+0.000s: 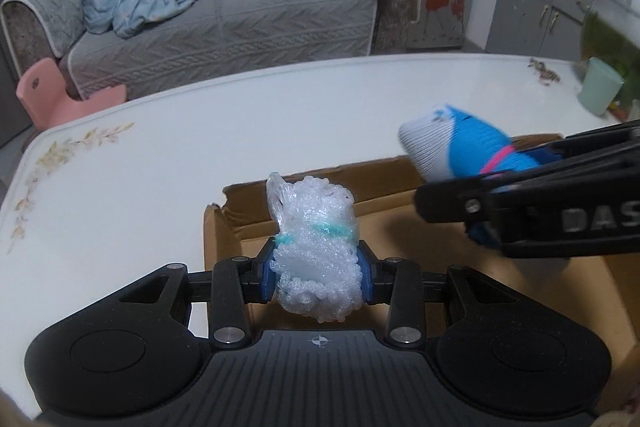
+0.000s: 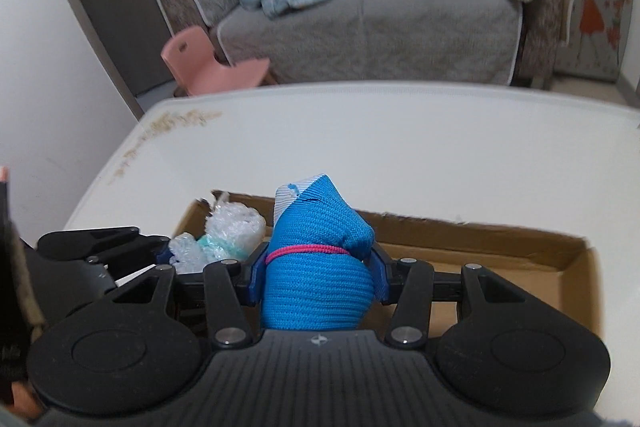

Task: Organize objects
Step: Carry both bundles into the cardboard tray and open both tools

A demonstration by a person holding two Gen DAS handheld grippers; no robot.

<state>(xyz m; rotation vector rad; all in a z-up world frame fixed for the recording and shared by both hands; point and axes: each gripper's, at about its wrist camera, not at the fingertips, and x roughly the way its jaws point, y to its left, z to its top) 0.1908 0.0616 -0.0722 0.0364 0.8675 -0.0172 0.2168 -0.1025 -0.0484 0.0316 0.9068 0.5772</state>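
My left gripper (image 1: 319, 273) is shut on a white bubble-wrap bundle (image 1: 316, 247) tied with a teal band, held above the left end of an open cardboard box (image 1: 236, 219). My right gripper (image 2: 318, 281) is shut on a rolled blue and white sock bundle (image 2: 316, 267) bound with a pink band, held above the same cardboard box (image 2: 500, 267). In the left wrist view the sock bundle (image 1: 452, 143) and the right gripper come in from the right. In the right wrist view the bubble-wrap bundle (image 2: 224, 235) shows at the left, beside the sock.
The box lies on a white table (image 1: 200, 131) with a floral print at its left edge. A pale green cup (image 1: 600, 91) stands at the table's far right. Beyond the table are a grey sofa (image 1: 240, 19) with crumpled bedding and a pink child's chair (image 2: 208, 63).
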